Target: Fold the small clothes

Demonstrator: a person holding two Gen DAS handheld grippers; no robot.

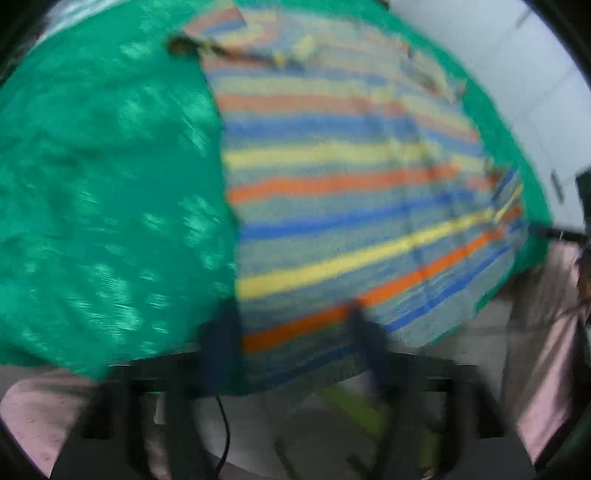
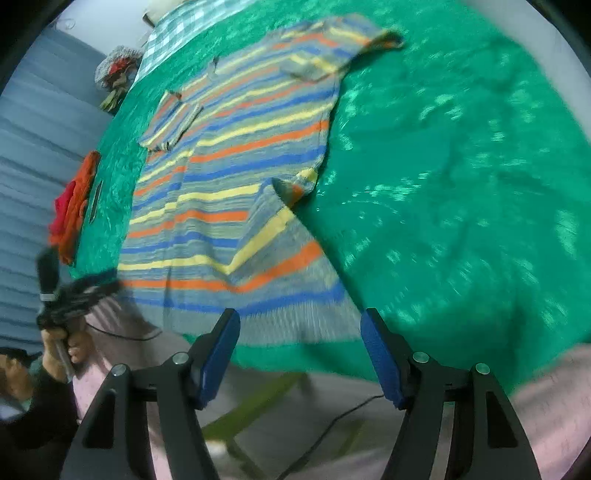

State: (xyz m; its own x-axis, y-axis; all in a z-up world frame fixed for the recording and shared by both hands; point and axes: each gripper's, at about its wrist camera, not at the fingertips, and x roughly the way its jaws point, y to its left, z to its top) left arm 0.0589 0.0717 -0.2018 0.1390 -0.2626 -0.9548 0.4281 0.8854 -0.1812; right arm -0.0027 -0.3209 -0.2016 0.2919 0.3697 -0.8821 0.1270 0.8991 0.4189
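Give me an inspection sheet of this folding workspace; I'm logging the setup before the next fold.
Surface: green patterned cloth covers the table.
Job's things: striped knit shirt in blue, yellow and orange lies spread flat, one near corner turned over.
Clutter: orange-red folded garment at the far edge; checked cloth beyond the shirt.
Grippers: right tongs open, empty, at the shirt's hem; left tongs open over the hem, blurred.
Cables: thin black cable below the table edge.
Surroundings: grey slatted wall; a bunch of red flowers.
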